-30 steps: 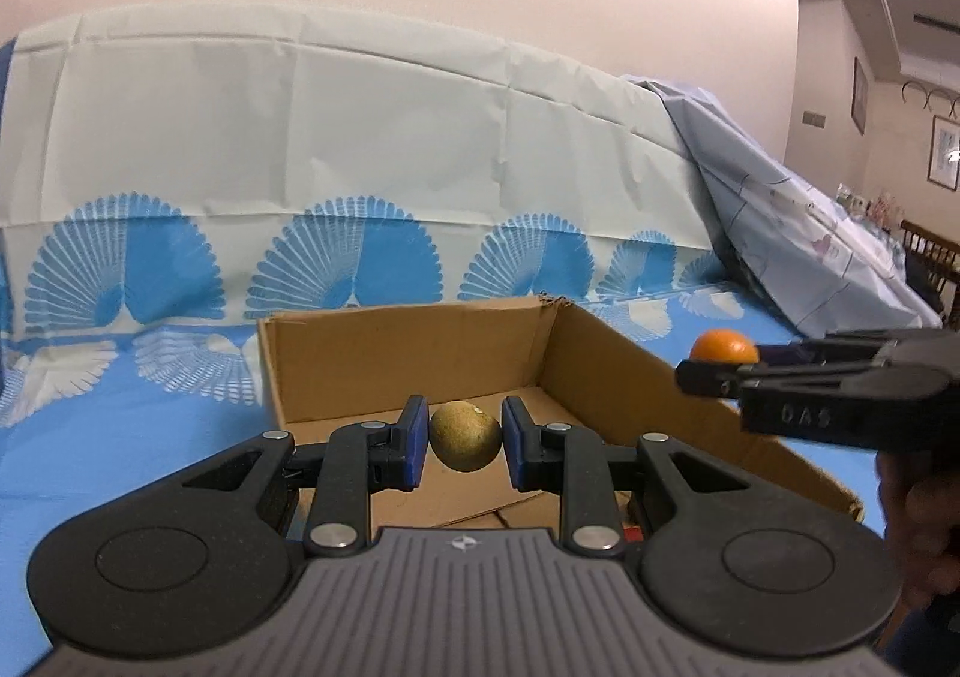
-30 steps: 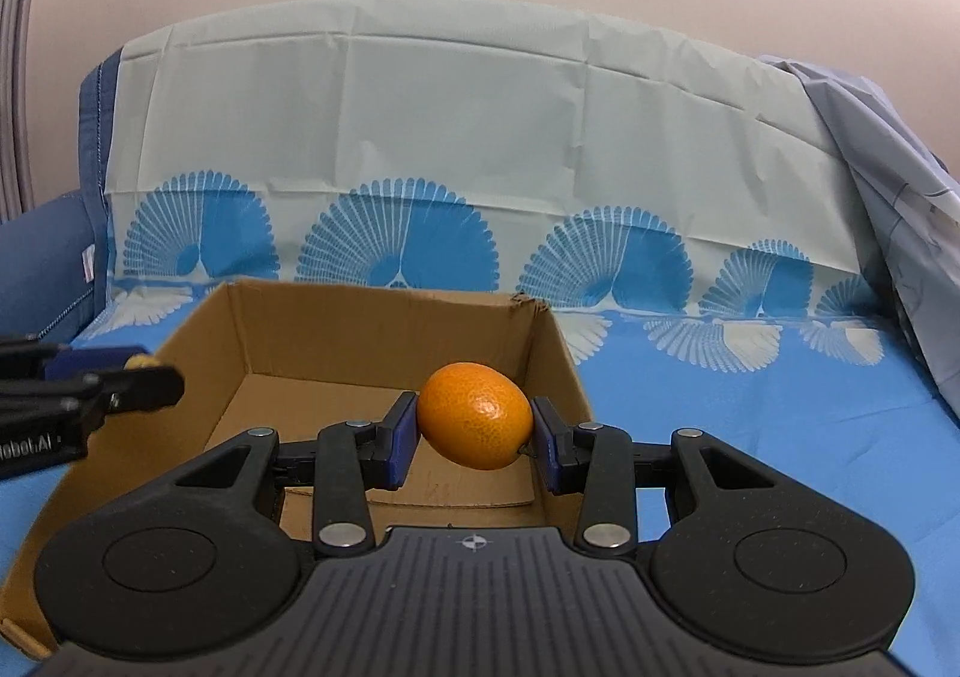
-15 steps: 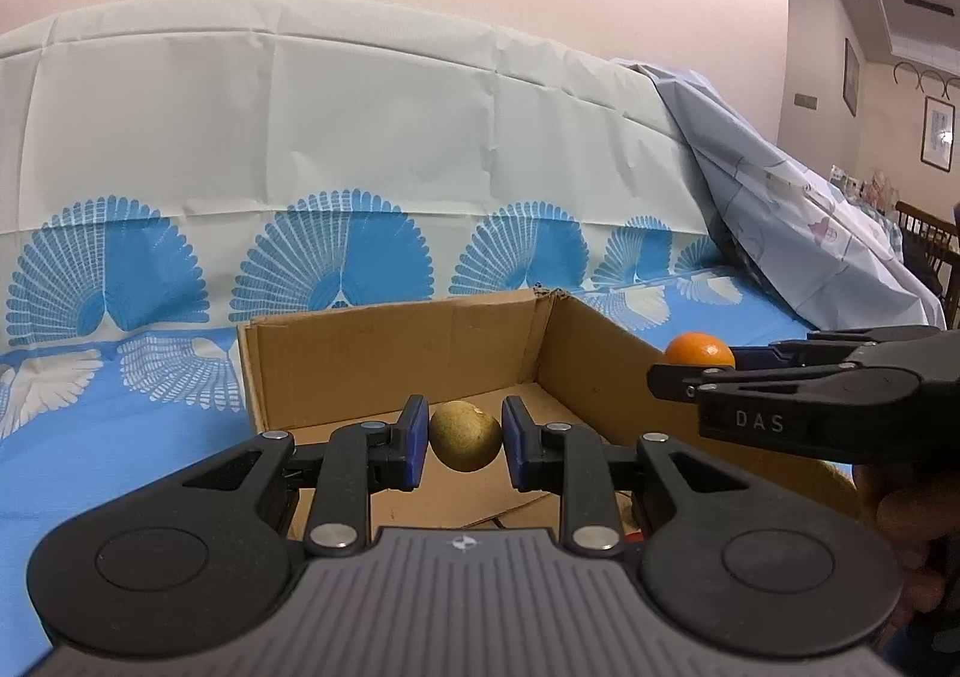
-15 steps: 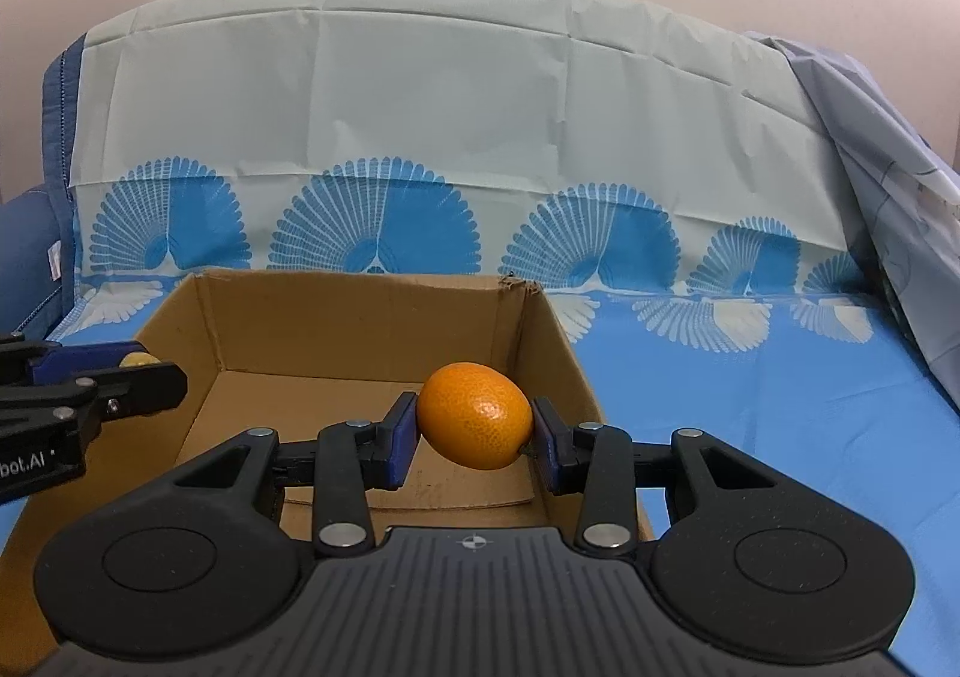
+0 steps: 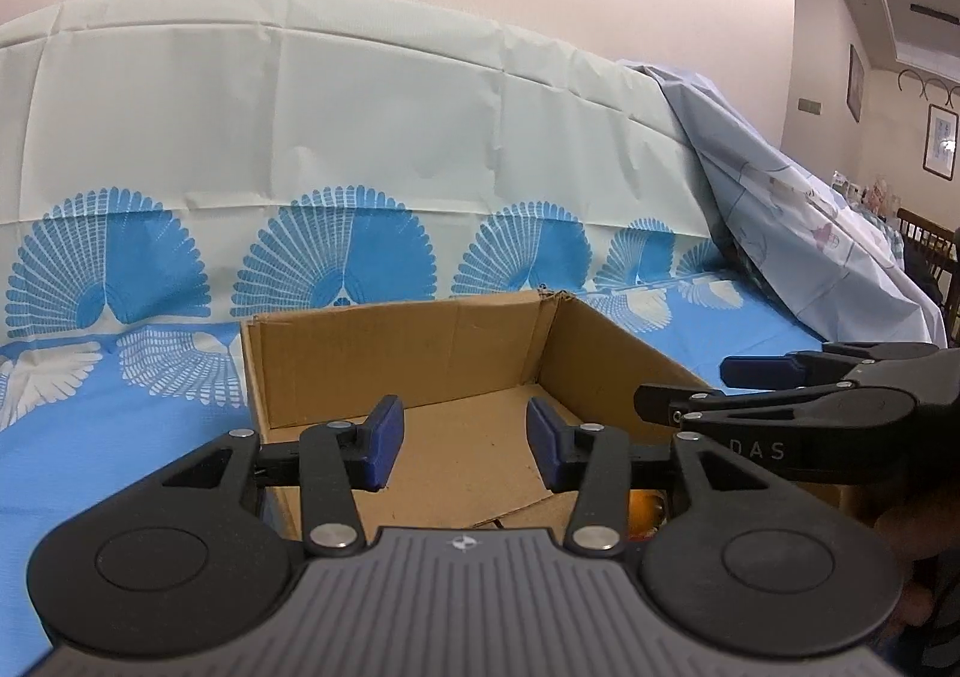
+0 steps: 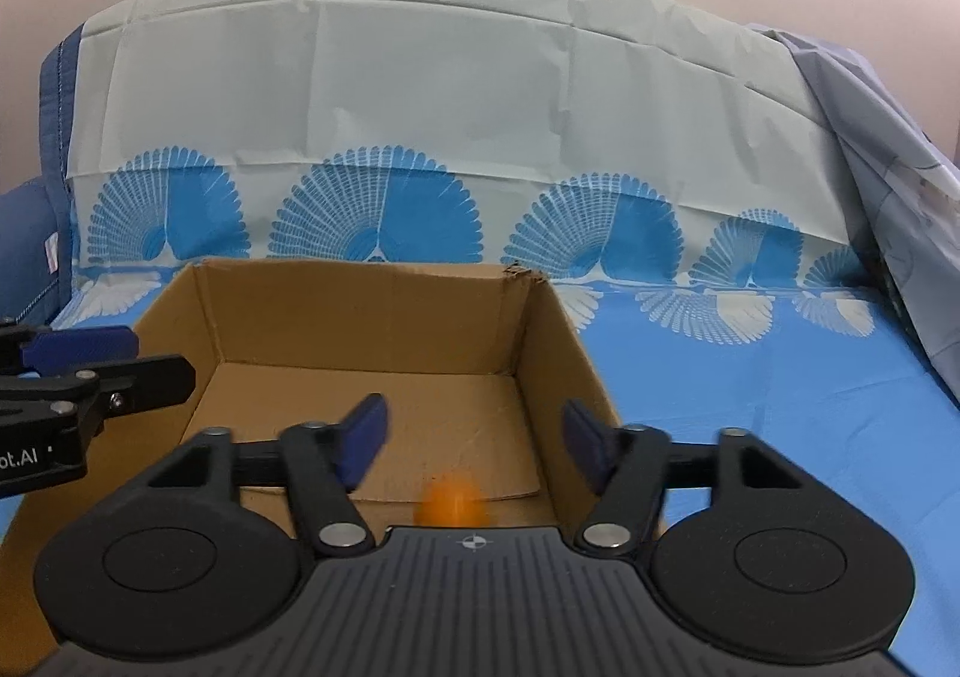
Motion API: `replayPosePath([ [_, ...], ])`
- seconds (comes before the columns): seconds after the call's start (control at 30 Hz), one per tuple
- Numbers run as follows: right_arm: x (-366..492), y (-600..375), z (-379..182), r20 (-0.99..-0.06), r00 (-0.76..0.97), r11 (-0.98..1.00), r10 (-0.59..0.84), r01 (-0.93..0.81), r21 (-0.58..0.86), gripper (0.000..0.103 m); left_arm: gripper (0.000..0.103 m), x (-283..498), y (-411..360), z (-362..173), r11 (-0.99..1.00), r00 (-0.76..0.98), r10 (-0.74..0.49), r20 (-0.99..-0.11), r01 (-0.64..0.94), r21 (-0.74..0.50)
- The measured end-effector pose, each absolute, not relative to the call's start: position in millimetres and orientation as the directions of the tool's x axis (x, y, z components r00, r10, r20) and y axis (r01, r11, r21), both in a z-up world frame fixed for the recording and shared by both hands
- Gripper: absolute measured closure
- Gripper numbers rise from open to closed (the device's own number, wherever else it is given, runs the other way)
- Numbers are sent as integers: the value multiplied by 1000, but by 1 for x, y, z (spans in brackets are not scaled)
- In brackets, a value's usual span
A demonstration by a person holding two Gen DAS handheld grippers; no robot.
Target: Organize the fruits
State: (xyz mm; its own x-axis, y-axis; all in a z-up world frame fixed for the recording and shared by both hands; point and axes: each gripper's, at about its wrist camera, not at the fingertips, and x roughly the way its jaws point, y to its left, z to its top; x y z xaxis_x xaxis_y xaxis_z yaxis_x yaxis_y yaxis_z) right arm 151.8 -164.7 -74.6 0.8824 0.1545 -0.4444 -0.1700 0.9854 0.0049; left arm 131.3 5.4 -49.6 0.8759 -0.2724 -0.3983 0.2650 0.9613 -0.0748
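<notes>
An open cardboard box (image 5: 390, 353) (image 6: 360, 317) sits on a blue cloth. My left gripper (image 5: 462, 425) hangs over the box's near left part; its jaws are opening with nothing between them. The brownish fruit is out of sight. My right gripper (image 6: 474, 419) hovers over the box's near right part, jaws opening and empty. Below it an orange (image 6: 450, 503) shows as a blur against the box floor, and a sliver of the orange (image 5: 645, 503) shows in the left wrist view. Each gripper appears in the other's view: right gripper (image 5: 696, 380), left gripper (image 6: 156, 356).
The blue cloth (image 6: 750, 407) with white and blue fan shapes covers the seat and rises up the backrest behind the box. A pale grey-blue sheet (image 5: 810, 233) drapes down at the right. A hand (image 5: 918, 527) grips the right tool.
Both grippers went from shut on fruit to open. The brownish fruit left the left jaws and dropped out of view. The orange left the right jaws and is lower, over the box floor.
</notes>
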Motion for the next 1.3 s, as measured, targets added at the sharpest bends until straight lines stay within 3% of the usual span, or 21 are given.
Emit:
replayPosePath([
  [0.07, 151, -166, -75, -443, 884, 987, 147, -158, 12, 22, 46, 129, 6, -49, 961, 882, -272, -385, 266, -70],
  [0.13, 149, -167, -73, -433, 890, 988, 144, -150, 20, 15, 30, 123, 8, -48, 965, 894, -262, -365, 254, -69],
  [0.3, 131, -167, -66, -394, 900, 982, 185, -181, 46, 1, 18, 95, 14, -44, 972, 915, -232, -331, 226, -56],
  [0.53, 83, -177, -52, -355, 917, 981, 180, -193, -3, 1, 13, 45, 16, -35, 982, 933, -158, -322, 182, 46],
  [0.6, 66, -185, -51, -369, 917, 986, 154, -168, -7, 1, 12, 33, 19, -32, 989, 935, -130, -331, 146, 24],
  [0.7, 40, -199, -54, -404, 905, 990, 131, -140, 8, 1, 2, 22, 22, -34, 994, 903, -107, -416, 92, -56],
  [0.8, 14, -209, -59, -438, 889, 990, 134, -140, 19, 1, 2, 12, 18, -36, 994, 863, -103, -495, 70, -84],
  [1.07, -23, -222, -65, -453, 880, 989, 145, -146, 33, 1, 0, -23, -2, -36, 995, 837, -67, -544, 17, -95],
  [1.3, -12, -222, -72, -471, 877, 995, 91, -101, 5, 1, 0, -15, -28, -51, 997, 829, -66, -555, 76, -5],
])
